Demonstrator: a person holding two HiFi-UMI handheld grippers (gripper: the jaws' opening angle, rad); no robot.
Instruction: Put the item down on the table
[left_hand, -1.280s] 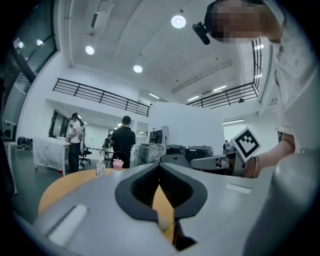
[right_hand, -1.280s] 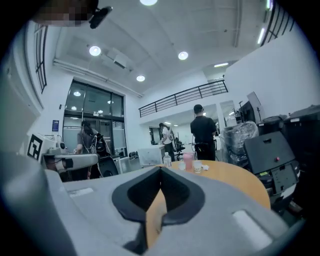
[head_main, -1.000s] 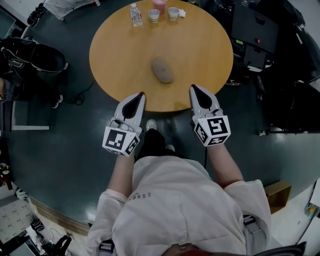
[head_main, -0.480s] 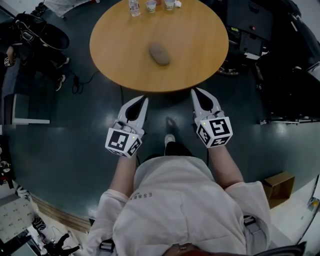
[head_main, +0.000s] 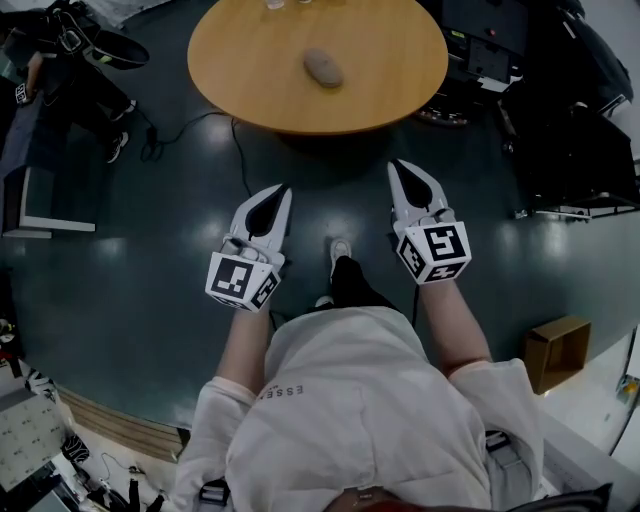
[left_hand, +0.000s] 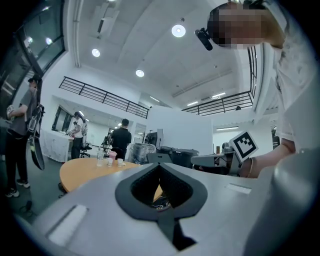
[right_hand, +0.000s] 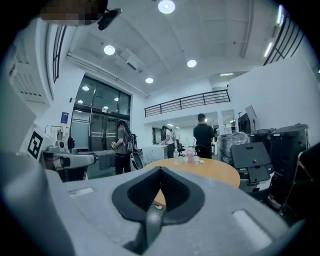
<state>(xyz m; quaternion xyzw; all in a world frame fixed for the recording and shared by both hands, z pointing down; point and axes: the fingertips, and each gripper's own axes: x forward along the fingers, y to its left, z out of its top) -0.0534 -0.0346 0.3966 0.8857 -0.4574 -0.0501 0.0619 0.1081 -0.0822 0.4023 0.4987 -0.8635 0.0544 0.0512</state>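
The item, a grey oval lump (head_main: 323, 67), lies alone on the round wooden table (head_main: 390, 70) at the top of the head view. Both grippers hang over the dark floor, well short of the table's near edge. My left gripper (head_main: 283, 190) is shut with nothing in it, and so is my right gripper (head_main: 399, 165). In the left gripper view the closed jaw tips (left_hand: 160, 165) point toward the table (left_hand: 82, 172). The right gripper view shows its closed tips (right_hand: 160, 170) with the table (right_hand: 212, 171) beyond them. The item itself is hidden in both gripper views.
A bottle (right_hand: 176, 157) and small cups (right_hand: 189, 157) stand at the table's far edge. People stand behind it (right_hand: 203, 137) and at the left (head_main: 70, 50). Black equipment (head_main: 490, 50) sits right of the table, a cable (head_main: 240, 150) crosses the floor, and a cardboard box (head_main: 555, 350) lies at the right.
The person has stepped back from the table, so it has slid up and away in the head view. Both grippers, first at its near edge, now hang over the floor, still shut.
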